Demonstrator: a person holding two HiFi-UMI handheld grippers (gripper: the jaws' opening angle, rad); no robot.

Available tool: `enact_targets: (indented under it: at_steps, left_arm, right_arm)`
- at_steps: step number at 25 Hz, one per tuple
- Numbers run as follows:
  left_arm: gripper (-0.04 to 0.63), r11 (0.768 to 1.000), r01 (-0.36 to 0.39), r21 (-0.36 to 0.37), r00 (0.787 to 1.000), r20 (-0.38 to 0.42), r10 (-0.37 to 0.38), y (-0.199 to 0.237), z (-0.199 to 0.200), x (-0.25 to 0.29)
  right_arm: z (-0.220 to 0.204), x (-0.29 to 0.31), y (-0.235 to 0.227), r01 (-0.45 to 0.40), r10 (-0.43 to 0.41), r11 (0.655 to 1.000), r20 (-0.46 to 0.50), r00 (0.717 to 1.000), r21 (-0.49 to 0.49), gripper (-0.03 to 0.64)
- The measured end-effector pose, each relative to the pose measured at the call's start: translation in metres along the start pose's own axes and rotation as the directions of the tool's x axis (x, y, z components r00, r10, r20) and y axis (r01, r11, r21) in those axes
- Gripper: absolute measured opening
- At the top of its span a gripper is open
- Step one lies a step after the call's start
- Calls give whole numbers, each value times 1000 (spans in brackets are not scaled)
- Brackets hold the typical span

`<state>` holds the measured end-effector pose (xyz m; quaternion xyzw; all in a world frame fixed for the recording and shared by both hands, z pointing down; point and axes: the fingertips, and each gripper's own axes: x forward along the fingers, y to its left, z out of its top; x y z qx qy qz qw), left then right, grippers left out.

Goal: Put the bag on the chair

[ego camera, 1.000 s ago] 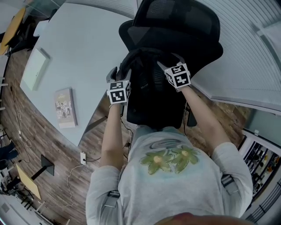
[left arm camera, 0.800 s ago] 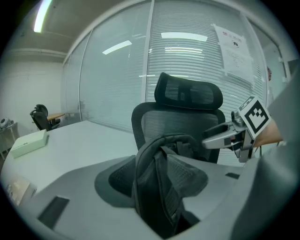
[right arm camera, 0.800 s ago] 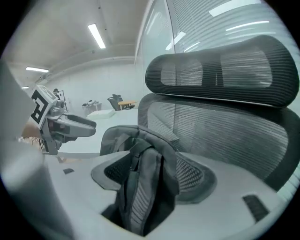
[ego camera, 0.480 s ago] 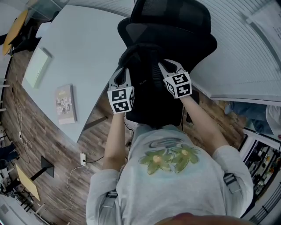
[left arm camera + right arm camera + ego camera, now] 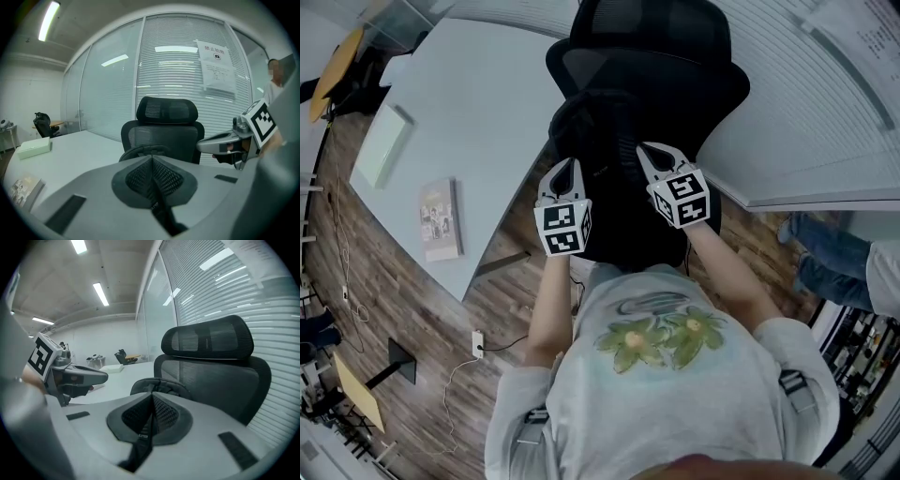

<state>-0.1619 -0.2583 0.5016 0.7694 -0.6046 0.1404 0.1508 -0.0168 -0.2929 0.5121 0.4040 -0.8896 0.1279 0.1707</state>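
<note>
The black bag (image 5: 602,141) stands on the seat of the chair (image 5: 647,56), arched top up in front of the backrest; black on black, its long axis cannot be told. The left gripper (image 5: 564,167) and right gripper (image 5: 647,152) hover at its near side, jaws just closed, pad to pad on nothing. To the left a pale table (image 5: 478,103) bears a booklet (image 5: 439,228); the far notice (image 5: 216,65) is unreadable.

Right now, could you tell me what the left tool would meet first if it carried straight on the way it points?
Most likely the black bag on the chair: its arched top sits directly beyond the shut left tool, though the depth is unclear.
</note>
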Motion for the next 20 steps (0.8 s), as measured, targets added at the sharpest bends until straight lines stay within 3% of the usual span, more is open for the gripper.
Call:
enact_targets:
  at_steps: [20]
  left_arm:
    - [17,998,62,12,998,23,-63,-38,5,-19]
  right_arm:
    - [2,-34,14,-3,3,1000,29,1000,-20,6]
